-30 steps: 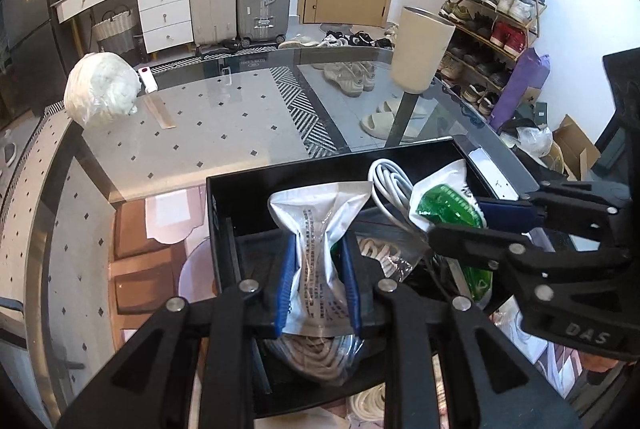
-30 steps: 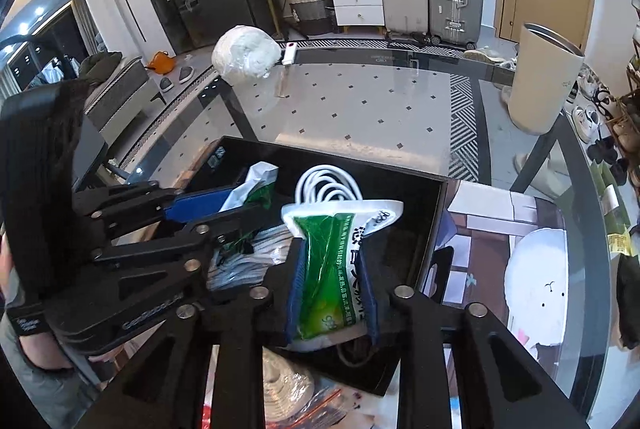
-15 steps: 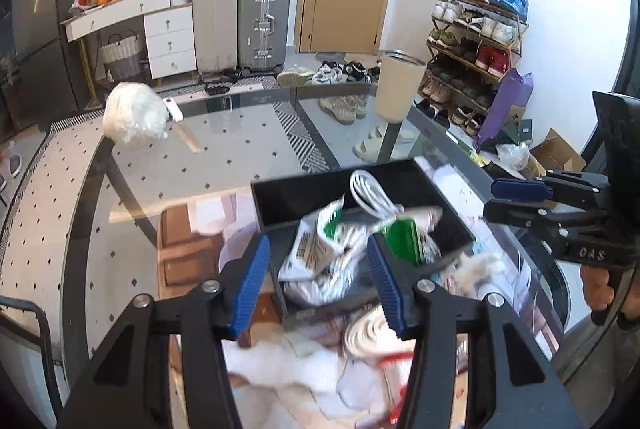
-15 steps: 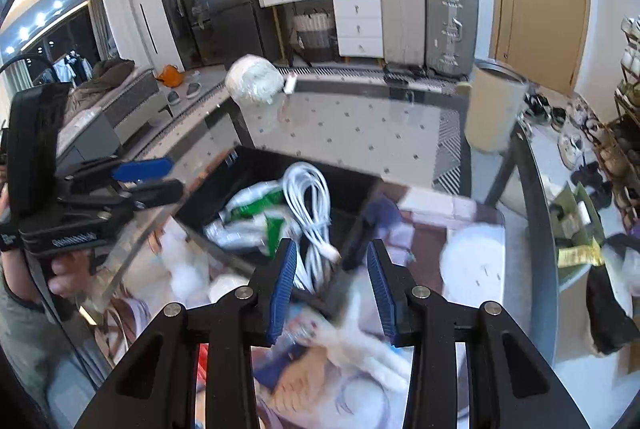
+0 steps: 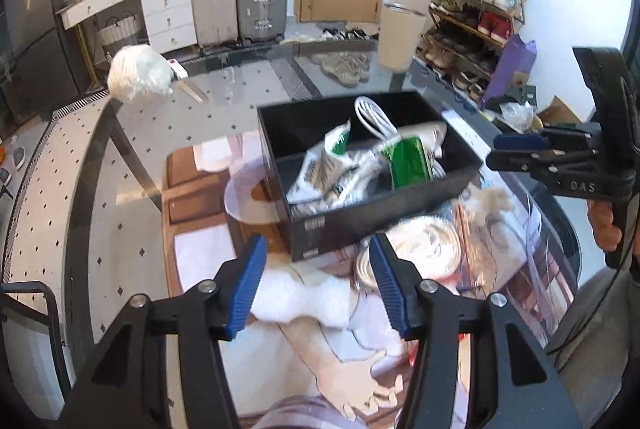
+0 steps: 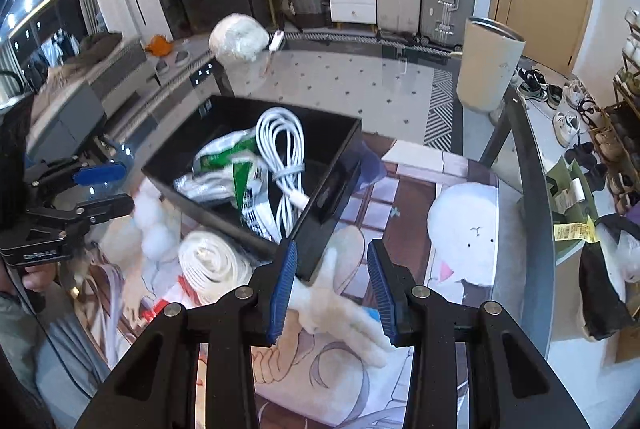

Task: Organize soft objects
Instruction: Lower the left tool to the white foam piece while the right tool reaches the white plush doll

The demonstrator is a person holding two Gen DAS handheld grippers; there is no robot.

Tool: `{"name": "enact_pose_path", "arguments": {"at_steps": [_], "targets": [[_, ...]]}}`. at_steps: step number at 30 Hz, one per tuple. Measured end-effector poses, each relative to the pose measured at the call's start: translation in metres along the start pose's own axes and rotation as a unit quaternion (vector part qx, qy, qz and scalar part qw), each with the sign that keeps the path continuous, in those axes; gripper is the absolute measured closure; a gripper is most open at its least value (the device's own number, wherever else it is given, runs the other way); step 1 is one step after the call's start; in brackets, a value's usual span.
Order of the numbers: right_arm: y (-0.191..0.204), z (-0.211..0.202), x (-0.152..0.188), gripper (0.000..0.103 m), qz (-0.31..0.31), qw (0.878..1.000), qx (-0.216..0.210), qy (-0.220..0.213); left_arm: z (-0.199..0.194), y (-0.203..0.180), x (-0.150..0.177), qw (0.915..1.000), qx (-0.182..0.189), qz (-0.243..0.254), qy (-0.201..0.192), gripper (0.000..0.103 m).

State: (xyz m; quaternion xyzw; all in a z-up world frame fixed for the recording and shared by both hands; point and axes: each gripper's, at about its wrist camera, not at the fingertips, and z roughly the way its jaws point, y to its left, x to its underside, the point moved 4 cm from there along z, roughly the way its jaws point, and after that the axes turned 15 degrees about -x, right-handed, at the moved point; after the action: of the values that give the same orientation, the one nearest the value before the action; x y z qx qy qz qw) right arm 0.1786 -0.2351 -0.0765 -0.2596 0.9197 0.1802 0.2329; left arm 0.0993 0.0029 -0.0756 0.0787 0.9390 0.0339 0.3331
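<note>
A black box (image 5: 384, 217) (image 6: 332, 189) stands on the glass table and holds white and green soft packets (image 5: 408, 157) (image 6: 224, 161) and a coiled white cable (image 6: 280, 145) (image 5: 374, 113). My left gripper (image 5: 318, 281) is open and empty, raised above the table in front of the box. My right gripper (image 6: 332, 283) is open and empty, also pulled back from the box. In front of the box lie a coiled white rope (image 6: 212, 265) (image 5: 412, 245), a white glove (image 6: 344, 313) and a white cloth (image 5: 304, 297).
A printed mat (image 6: 404, 197) covers the table under the box. A white bundle (image 5: 138, 77) (image 6: 238, 37) sits at the table's far edge. A beige bin (image 6: 488, 65) stands beyond the table. Suitcases, drawers and a shoe rack (image 5: 476, 17) line the walls.
Both grippers let go of their packets into the box, opened, and pulled back and up. The packets now lie in the box.
</note>
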Motion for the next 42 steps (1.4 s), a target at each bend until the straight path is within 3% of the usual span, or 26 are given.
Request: {"name": "enact_pose_path", "arguments": {"at_steps": [10, 21, 25, 31, 35, 39, 42], "targets": [[-0.002, 0.017, 0.010, 0.066, -0.004, 0.999, -0.001, 0.049, 0.008, -0.007, 0.008, 0.9996, 0.015, 0.015, 0.019, 0.046], [-0.012, 0.040, 0.022, 0.066, 0.013, 0.996, -0.004, 0.084, 0.039, -0.008, 0.024, 0.9967, 0.009, 0.018, 0.079, 0.046], [-0.009, 0.040, 0.030, 0.064, 0.015, 0.995, -0.015, 0.099, 0.038, -0.009, 0.026, 0.9967, 0.010, 0.018, 0.078, 0.045], [0.015, 0.044, 0.048, 0.053, -0.016, 0.991, -0.016, 0.128, 0.037, -0.009, 0.028, 0.9956, 0.010, 0.033, 0.087, 0.043], [0.022, 0.044, 0.049, 0.053, -0.025, 0.991, -0.023, 0.131, 0.032, -0.011, 0.034, 0.9951, 0.012, 0.041, 0.090, 0.034], [0.009, 0.042, 0.040, 0.053, -0.014, 0.994, 0.002, 0.111, 0.031, -0.009, 0.038, 0.9953, 0.001, 0.046, 0.085, 0.034], [0.008, 0.051, 0.045, 0.053, -0.008, 0.992, -0.001, 0.126, 0.033, -0.001, 0.035, 0.9957, -0.009, 0.036, 0.085, 0.034]]}}
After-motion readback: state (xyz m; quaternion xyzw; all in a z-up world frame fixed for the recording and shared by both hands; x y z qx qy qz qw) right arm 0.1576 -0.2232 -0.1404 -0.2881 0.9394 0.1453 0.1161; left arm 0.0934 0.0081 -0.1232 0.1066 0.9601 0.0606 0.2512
